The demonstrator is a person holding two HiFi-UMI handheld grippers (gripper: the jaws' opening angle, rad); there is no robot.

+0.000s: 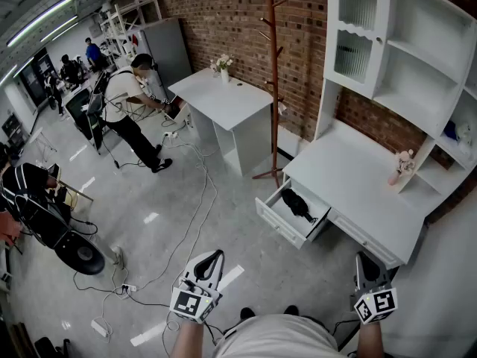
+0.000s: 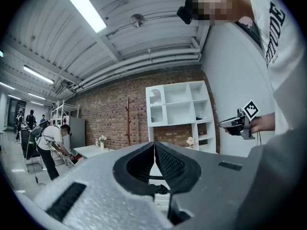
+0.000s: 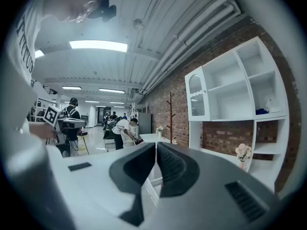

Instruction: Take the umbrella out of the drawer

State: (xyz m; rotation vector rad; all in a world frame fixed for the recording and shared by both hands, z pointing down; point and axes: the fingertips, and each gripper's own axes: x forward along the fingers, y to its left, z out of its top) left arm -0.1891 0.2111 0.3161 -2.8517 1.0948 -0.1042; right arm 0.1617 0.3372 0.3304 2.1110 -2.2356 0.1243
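Observation:
A black folded umbrella [image 1: 298, 204] lies in the open white drawer [image 1: 277, 221] on the left side of the white desk [image 1: 358, 189]. Both grippers hang low near my body, well short of the drawer. My left gripper [image 1: 212, 256] points level, its jaws shut with nothing between them; in its own view the left gripper's tips [image 2: 154, 145] meet. My right gripper [image 1: 367, 260] is off the desk's near corner, and in its own view the right gripper's jaws [image 3: 156, 146] are also shut and empty. The umbrella does not show in either gripper view.
A white hutch [image 1: 402, 58] tops the desk, with a small flower ornament [image 1: 402, 167] on the desktop. A wooden coat stand [image 1: 274, 80] and a white table [image 1: 223, 99] stand by the brick wall. Cables [image 1: 195, 218] trail across the floor. A person [image 1: 130, 107] bends over at back left.

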